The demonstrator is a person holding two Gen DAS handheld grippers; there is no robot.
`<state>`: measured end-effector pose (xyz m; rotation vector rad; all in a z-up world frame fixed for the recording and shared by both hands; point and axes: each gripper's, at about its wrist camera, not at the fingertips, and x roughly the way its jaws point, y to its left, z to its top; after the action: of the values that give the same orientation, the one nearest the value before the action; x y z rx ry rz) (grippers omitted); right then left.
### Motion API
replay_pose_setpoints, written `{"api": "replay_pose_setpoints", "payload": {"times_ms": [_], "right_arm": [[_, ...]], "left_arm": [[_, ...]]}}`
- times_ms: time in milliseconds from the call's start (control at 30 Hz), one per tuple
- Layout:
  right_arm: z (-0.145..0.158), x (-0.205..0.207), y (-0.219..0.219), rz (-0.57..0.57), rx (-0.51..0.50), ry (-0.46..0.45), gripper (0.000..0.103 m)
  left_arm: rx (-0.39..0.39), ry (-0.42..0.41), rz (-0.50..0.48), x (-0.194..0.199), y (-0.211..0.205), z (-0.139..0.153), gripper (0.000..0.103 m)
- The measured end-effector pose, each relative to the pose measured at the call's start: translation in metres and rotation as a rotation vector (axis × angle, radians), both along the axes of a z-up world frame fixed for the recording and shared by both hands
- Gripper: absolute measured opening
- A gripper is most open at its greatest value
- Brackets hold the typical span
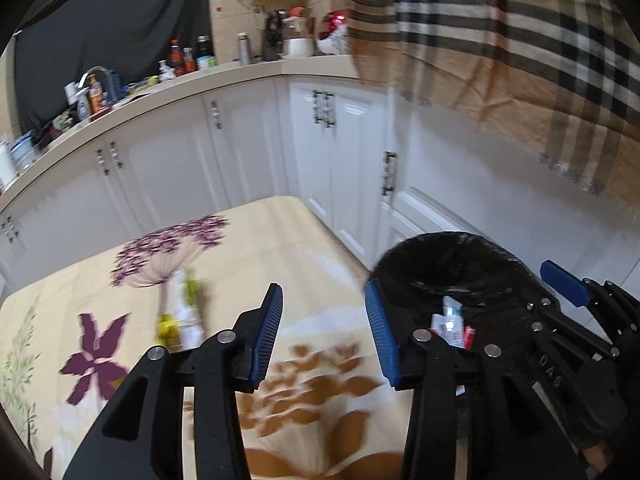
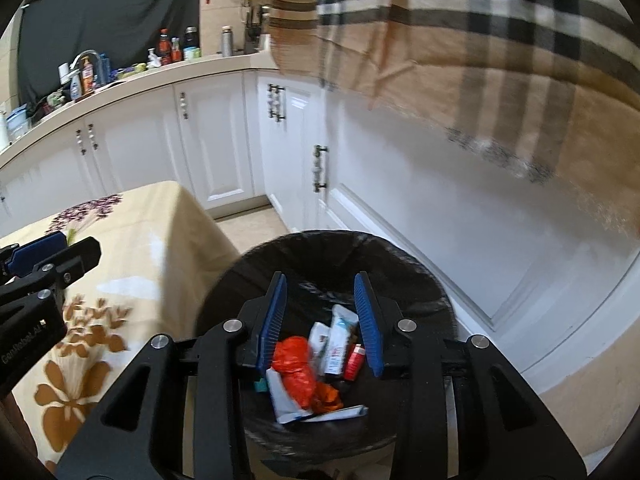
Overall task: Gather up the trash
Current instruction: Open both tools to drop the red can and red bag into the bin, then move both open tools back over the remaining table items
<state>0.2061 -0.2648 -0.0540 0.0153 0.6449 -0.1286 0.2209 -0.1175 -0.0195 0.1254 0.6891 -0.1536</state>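
A black-lined trash bin [image 2: 416, 276] stands on the floor beside the table; inside lie an orange wrapper [image 2: 296, 364], white packets [image 2: 338, 340] and a small red item [image 2: 354, 362]. My right gripper [image 2: 323, 316] hangs over the bin's mouth, open, with nothing between its blue pads. My left gripper [image 1: 326, 332] is open above the table's right edge, nothing held. A blurred yellow-green and white wrapper [image 1: 182, 316] lies on the tablecloth [image 1: 280, 248], left of the left gripper. The bin [image 1: 452, 260] and the right gripper [image 1: 564, 284] show at the right of the left wrist view.
White cabinet doors [image 2: 224, 148] run behind the table and bin under a cluttered countertop [image 1: 192, 84] with bottles. A checked beige cloth [image 1: 500, 48] hangs at the upper right. Tiled floor [image 2: 248, 224] shows between table and cabinets.
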Motion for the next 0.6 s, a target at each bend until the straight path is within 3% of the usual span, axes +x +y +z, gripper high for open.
{"api": "replay_pose_setpoints", "payload": {"times_ms": [600], "right_arm": [[0.016,0.008,0.100,0.175,-0.011,0.002,0.035]], "left_arm": [[0.004,-0.019,0.225,-0.022,0.126,0.008,0.043]]}}
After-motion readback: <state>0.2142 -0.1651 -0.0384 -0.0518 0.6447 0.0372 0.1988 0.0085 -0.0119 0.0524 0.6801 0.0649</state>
